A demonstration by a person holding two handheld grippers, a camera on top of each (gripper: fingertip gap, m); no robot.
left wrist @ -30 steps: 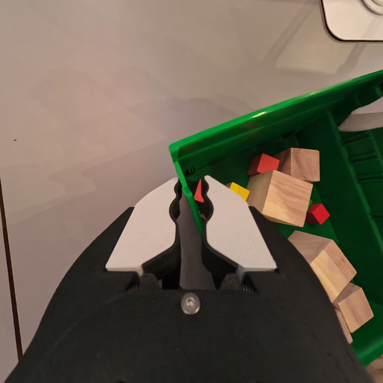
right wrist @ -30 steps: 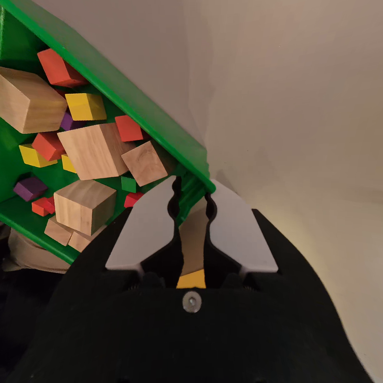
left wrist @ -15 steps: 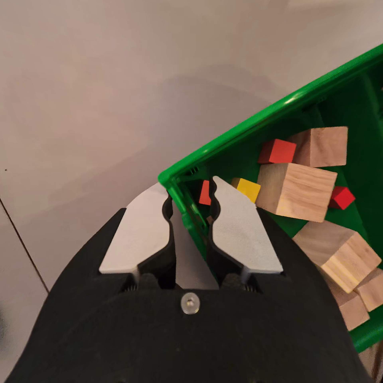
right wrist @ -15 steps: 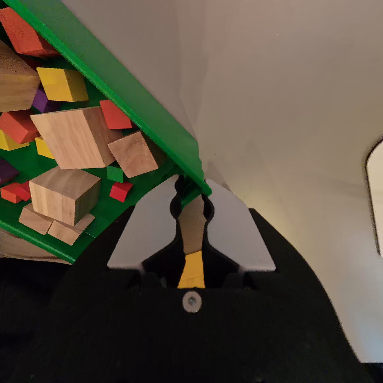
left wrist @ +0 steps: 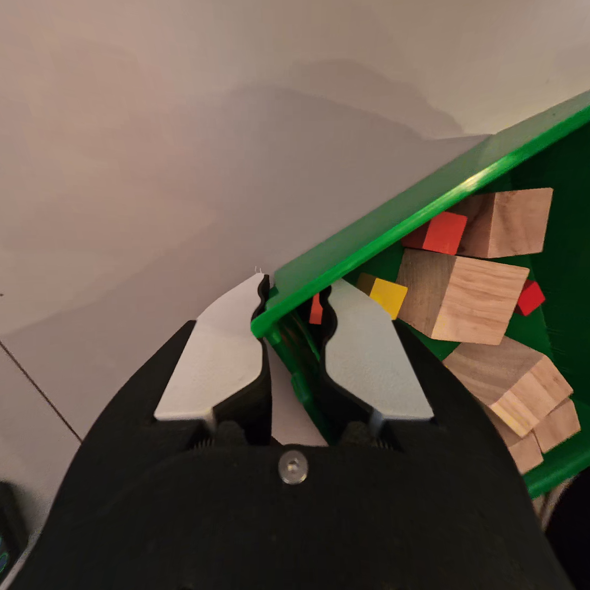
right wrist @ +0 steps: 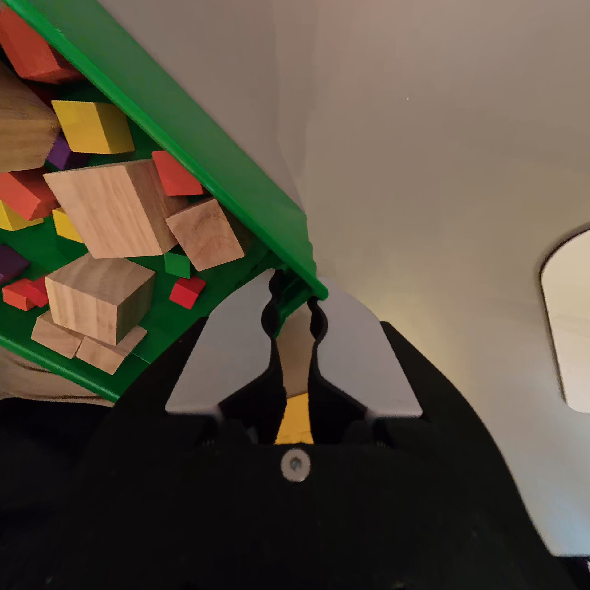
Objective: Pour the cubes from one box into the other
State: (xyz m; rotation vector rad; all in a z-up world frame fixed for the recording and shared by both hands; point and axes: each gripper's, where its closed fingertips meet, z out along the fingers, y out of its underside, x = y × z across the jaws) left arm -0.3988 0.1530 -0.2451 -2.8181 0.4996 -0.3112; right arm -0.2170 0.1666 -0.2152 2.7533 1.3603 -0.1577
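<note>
Both grippers hold one green plastic box tilted in the air. My left gripper is shut on the wall at its left corner. My right gripper is shut on the wall at its right corner, where the box rises to the upper left. Inside lie several large plain wooden cubes and small red cubes, yellow cubes, purple and green ones, piled toward the lower side. The second box is not in view.
A plain pale surface fills the background of both views. A white rounded panel shows at the right edge of the right wrist view. A yellow patch shows low between the right fingers.
The box has tilted further and moved with both grippers; in the left wrist view its rim now runs steeper and the cubes have slid lower. Both grips are unchanged.
</note>
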